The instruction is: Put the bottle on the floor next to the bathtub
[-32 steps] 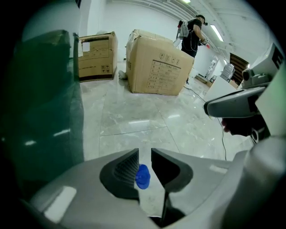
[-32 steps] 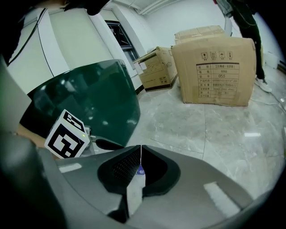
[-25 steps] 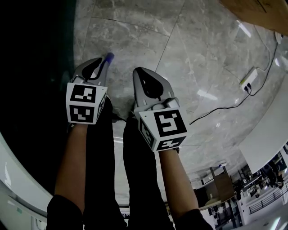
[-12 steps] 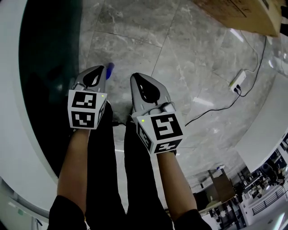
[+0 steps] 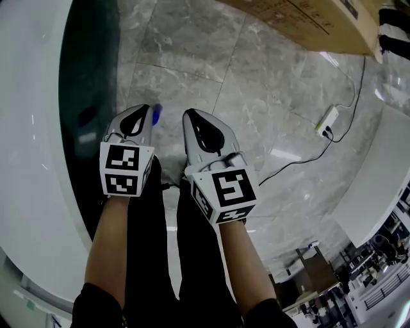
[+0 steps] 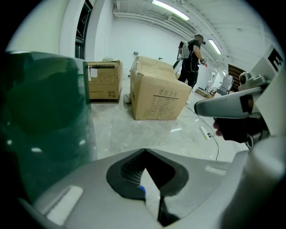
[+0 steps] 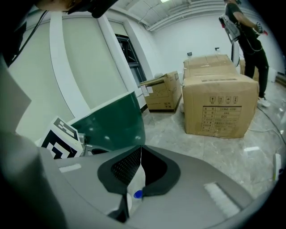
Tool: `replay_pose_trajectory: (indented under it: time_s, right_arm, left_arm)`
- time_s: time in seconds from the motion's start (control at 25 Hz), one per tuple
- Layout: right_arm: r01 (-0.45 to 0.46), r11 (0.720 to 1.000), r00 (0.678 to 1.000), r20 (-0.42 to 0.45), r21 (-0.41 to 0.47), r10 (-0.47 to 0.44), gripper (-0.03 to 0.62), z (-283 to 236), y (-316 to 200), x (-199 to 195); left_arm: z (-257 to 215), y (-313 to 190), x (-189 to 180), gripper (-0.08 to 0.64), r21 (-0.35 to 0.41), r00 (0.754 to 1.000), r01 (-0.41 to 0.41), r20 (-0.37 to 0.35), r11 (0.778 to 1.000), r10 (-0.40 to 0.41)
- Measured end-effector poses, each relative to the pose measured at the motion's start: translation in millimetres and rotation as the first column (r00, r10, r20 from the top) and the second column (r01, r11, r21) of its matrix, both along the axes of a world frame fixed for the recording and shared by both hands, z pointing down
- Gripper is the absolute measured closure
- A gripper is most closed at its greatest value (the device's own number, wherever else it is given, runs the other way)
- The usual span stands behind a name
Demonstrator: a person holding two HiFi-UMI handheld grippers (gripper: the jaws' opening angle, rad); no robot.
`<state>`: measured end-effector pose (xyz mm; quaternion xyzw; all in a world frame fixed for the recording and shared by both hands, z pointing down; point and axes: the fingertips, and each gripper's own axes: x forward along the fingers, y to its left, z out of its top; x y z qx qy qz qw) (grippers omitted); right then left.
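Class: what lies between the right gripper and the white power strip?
A black cable, trailing from the power strip over otherwise bare marble floor toward the right gripper; the head view shows it.

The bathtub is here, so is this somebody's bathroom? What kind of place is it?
Probably a warehouse or workshop hall, not a home bathroom. The dark green bathtub stands on a polished stone floor, big cardboard boxes sit nearby, and strip lights run along a high ceiling.
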<state>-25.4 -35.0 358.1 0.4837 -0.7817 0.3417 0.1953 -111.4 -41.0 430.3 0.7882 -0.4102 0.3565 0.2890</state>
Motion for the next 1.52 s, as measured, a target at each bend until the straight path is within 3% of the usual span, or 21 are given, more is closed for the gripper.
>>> replay_pose_trajectory:
  time_s: [0.4,0.84,1.52]
  right_arm:
    - [0.011,0.998,1.0,0.015,0.057,-0.012,0.571,-50,-10,-5]
    - [-0.034,0.993,0.999,0.026,0.116,0.031,0.575,-100,-8,16]
    - [0.024,0.975,0.999,0.035,0.22,-0.032,0.578,-177,-17,1]
  left_arm:
    - [-65,-9,8,0.558,0.074,1.0,0.016,-0.018,0.997,-0.014]
    - [-118,-2,13,0.558,0.121,0.998,0.054,-0.033,0.991,-0.051]
    - [-202,-10,-9,0.56,0.234,0.989,0.149,-0.056,0.961,-0.14]
